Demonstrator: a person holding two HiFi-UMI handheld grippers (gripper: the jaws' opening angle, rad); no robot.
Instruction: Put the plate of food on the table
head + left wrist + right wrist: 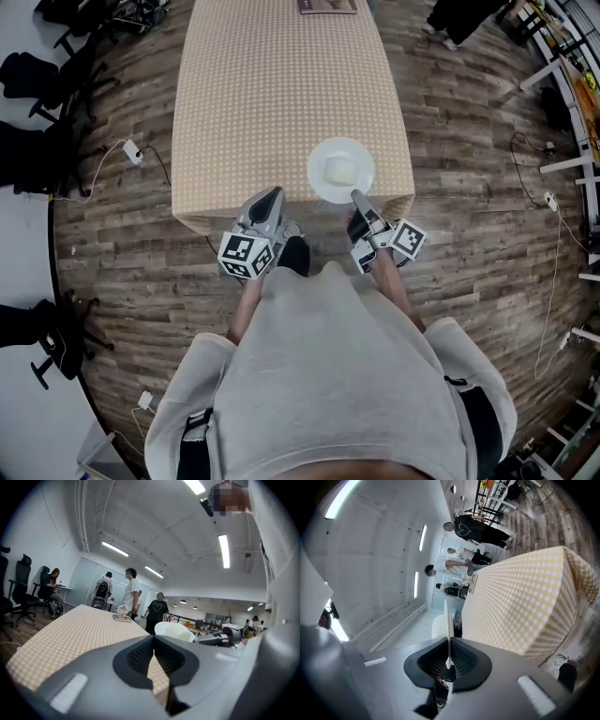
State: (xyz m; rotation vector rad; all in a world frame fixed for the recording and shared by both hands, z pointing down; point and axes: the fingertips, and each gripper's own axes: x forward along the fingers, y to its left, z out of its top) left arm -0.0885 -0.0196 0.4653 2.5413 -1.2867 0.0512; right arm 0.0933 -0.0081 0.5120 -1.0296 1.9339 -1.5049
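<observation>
Plate (340, 169): white, round, over the near right corner of the checked tabletop (272, 94); resting on it or just above it, not clear
Food (339, 172): pale lump at the plate's middle
Right gripper (359, 199): clamped on the plate's near rim, thin white edge pinched between the pads
Left gripper (267, 202): jaws together, nothing between them; at the tabletop's near edge, left of the plate, not touching it

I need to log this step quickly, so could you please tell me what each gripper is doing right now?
Left gripper: closed, holding nothing.
Right gripper: closed on the rim of the plate.
</observation>
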